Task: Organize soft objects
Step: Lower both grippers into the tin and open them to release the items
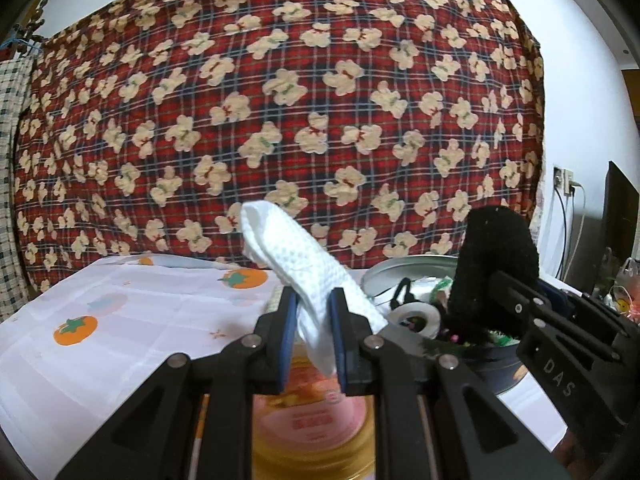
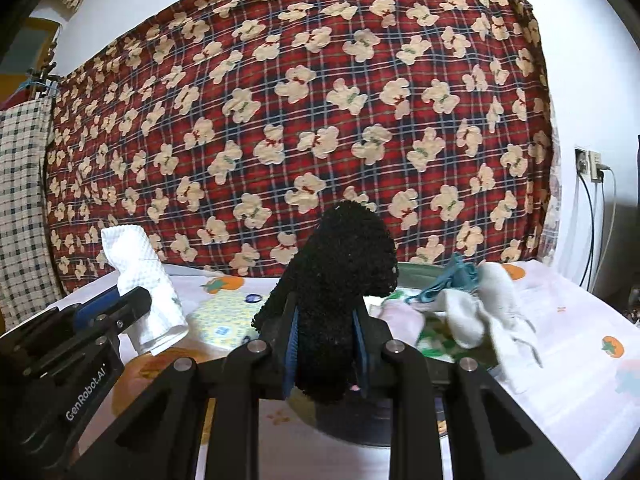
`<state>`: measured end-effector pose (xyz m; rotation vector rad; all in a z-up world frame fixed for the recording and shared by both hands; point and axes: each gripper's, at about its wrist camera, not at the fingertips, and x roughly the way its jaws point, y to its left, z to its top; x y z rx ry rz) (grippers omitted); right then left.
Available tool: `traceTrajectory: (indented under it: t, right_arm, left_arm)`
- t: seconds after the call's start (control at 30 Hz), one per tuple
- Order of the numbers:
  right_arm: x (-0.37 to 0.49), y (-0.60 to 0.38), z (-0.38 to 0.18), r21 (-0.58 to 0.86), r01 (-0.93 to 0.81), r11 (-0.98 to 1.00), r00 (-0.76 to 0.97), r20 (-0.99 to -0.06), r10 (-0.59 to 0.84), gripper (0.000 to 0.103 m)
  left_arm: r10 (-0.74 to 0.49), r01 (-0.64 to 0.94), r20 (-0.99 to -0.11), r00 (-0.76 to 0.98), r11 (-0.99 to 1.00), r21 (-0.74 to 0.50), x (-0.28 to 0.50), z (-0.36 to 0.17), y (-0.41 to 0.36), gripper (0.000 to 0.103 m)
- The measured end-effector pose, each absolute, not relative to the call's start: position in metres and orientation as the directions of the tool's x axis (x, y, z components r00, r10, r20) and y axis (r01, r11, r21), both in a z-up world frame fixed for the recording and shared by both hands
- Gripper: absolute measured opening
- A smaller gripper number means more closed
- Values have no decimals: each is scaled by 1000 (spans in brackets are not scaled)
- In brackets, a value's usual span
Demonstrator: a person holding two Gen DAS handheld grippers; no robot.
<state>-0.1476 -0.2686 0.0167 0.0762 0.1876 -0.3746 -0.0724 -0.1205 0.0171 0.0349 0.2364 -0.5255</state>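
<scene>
My left gripper [image 1: 313, 312] is shut on a white waffle-textured cloth [image 1: 296, 252], held up above the table; the cloth also shows in the right wrist view [image 2: 140, 280]. My right gripper [image 2: 326, 320] is shut on a black fuzzy cloth [image 2: 344, 272], held upright; it also shows in the left wrist view [image 1: 492, 268]. A round dark tin [image 2: 400, 436] on the table holds white socks [image 2: 492, 312], a teal piece [image 2: 452, 276] and other soft items. Both grippers hover side by side near the tin.
The table has a white cloth with orange persimmon prints [image 1: 80, 332]. A round pink-and-gold lidded tin [image 1: 312, 420] lies under my left gripper. A red plaid bear-print fabric [image 1: 280, 100] hangs behind. A tape roll [image 1: 416, 316] sits in the tin. Wall socket and cables [image 2: 592, 176] are at right.
</scene>
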Motion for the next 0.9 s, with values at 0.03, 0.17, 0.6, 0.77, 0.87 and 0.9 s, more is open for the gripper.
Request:
traceTrajectory:
  t: [0.03, 0.17, 0.6, 0.77, 0.87, 0.9]
  right_arm:
    - [-148, -271, 17, 38, 374, 927, 912, -195, -360, 25]
    - [-153, -281, 18, 34, 396, 918, 904, -187, -383, 25]
    - [-162, -316, 24, 19, 469, 883, 872, -168, -460, 25]
    - [-164, -328, 27, 17, 498, 867, 857, -160, -490, 25]
    - [-164, -336, 29, 15, 520, 854, 845, -152, -512, 25]
    - [-163, -340, 30, 18, 526, 850, 842, -152, -518, 25]
  left_arm:
    - [-498, 507, -232, 835, 862, -27, -73, 18, -124, 15]
    - [-516, 524, -229, 825, 851, -28, -76, 21, -135, 15]
    - [-579, 587, -205, 789, 809, -22, -84, 33, -172, 15]
    - [-602, 612, -193, 775, 791, -9, -87, 38, -189, 15]
    - [-614, 624, -188, 767, 781, -7, -87, 40, -196, 15]
    - [-617, 628, -187, 764, 778, -5, -87, 40, -199, 15]
